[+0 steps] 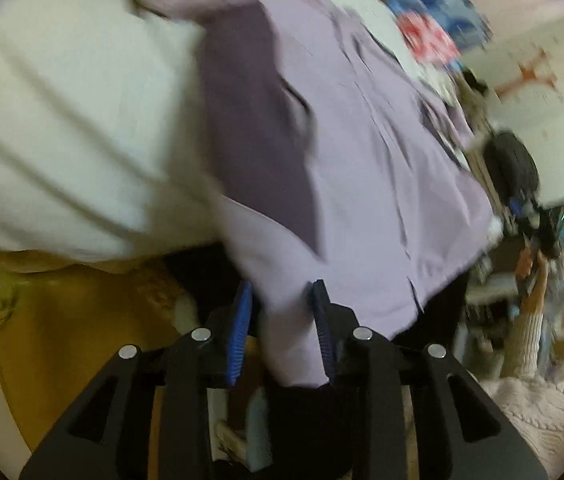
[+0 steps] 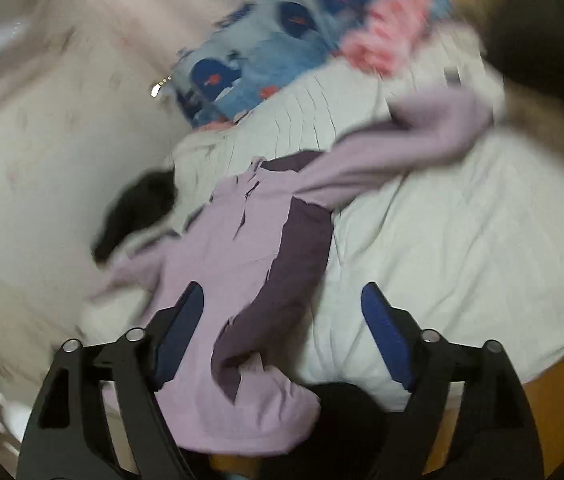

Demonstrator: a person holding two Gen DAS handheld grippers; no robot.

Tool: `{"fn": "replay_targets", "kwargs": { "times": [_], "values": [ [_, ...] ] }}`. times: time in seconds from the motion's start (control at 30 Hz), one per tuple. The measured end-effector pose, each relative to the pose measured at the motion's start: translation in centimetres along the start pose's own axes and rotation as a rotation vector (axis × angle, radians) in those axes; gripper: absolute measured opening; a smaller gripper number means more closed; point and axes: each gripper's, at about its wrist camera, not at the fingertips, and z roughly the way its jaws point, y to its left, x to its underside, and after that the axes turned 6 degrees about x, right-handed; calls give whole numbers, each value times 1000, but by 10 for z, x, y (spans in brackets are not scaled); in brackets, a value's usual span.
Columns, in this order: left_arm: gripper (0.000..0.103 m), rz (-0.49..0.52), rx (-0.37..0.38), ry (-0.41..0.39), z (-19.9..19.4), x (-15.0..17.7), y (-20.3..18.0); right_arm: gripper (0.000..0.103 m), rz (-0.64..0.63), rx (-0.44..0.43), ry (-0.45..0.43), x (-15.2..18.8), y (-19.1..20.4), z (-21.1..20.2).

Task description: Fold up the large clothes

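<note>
While lying spread across the white bedding [image 2: 462, 240], hanging with its hem over the bed edge: the lilac garment [image 1: 362, 160]. Left gripper [image 1: 284, 332] pinching that hem; right gripper [image 2: 282, 336] gaping wide, grasping nothing.

Your left gripper [image 1: 282, 328], bottom centre, has the hem of the lilac-and-purple cloth garment [image 1: 362, 168] between its blue pads, over the white quilted bedcover [image 1: 61, 120].

Two-tone lilac-and-plum garment [image 2: 241, 248]
</note>
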Motion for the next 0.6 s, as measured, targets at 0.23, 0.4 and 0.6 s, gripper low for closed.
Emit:
{"fn": "replay_targets", "kwargs": {
  "times": [0.23, 0.4, 0.6],
  "values": [
    [66, -18, -77, -260, -62, -55, -10, 83, 295, -39, -8, -38, -67, 139],
    [74, 61, 48, -317, -9, -152, -54, 83, 447, 70, -142, -101, -134, 187],
    [74, 83, 140, -242, 100, -242, -88, 81, 546, 212, -277, -157, -203, 226]
  ]
}}
